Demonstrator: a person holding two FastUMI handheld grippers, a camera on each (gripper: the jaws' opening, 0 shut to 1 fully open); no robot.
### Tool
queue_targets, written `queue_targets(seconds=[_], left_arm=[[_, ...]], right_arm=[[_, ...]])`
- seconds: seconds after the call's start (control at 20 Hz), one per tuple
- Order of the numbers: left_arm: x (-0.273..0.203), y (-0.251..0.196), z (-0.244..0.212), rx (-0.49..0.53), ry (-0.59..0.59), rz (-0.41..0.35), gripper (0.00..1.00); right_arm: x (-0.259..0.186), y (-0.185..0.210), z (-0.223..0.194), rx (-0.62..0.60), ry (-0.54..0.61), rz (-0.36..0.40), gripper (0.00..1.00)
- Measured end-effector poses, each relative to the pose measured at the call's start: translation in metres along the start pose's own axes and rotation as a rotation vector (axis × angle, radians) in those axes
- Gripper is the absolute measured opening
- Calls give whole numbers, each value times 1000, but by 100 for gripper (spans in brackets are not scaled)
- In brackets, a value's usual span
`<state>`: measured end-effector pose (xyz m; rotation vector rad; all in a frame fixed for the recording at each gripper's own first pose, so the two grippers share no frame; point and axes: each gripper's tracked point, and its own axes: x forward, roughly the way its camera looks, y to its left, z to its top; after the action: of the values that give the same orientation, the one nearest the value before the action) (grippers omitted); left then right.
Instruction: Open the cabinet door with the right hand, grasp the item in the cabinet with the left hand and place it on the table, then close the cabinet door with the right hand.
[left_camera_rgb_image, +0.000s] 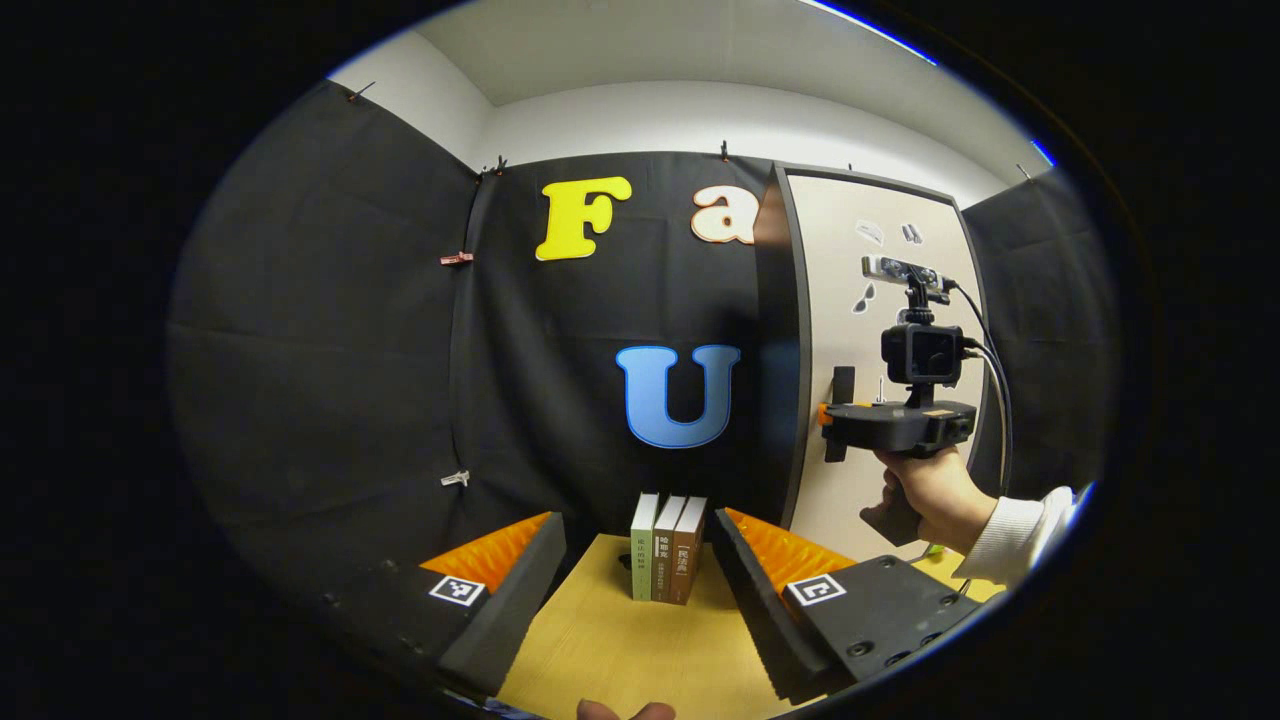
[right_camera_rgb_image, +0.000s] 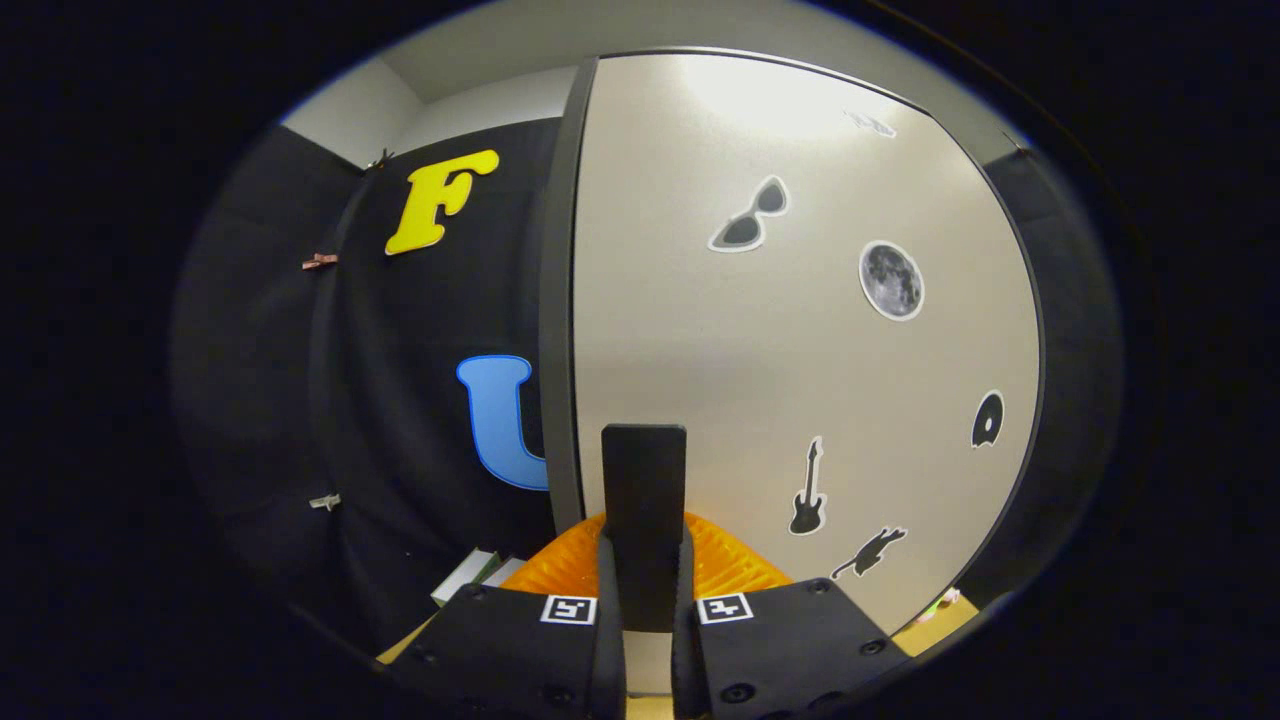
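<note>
So my right gripper (right_camera_rgb_image: 645, 590) is pinched on the cabinet door's handle (right_camera_rgb_image: 644, 500), that dark upright bar, one finger on each side of it. The cabinet door (right_camera_rgb_image: 800, 350) itself is the pale panel with the stickers: sunglasses, a moon, a guitar, a cat. It looks closed from here, so whatever item is inside I can't see.

In the left gripper view, the same right gripper sits off to the right with my hand (left_camera_rgb_image: 925, 495) around its grip and a white sleeve (left_camera_rgb_image: 1020, 535) behind it, pressed up against that handle on the door.

My left gripper (left_camera_rgb_image: 635, 580) is spread wide and holding nothing, low over the wooden surface (left_camera_rgb_image: 620, 650). Between its fingers, farther back, three books (left_camera_rgb_image: 668, 548) stand upright side by side on the surface, against the black cloth wall.
</note>
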<state>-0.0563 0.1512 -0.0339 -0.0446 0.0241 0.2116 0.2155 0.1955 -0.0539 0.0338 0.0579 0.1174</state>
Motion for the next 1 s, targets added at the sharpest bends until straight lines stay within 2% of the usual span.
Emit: queue_targets(seconds=[0.25, 0.65, 1.0], left_arm=[[-1, -3, 2, -2, -5, -2, 94], [-23, -18, 2, 14, -11, 3, 94], [-40, -35, 8, 15, -29, -5, 94]], right_arm=[[-13, 0, 1, 31, 39, 65, 22], [-72, -4, 14, 58, 53, 172, 22], [-104, -24, 16, 73, 67, 208, 22]])
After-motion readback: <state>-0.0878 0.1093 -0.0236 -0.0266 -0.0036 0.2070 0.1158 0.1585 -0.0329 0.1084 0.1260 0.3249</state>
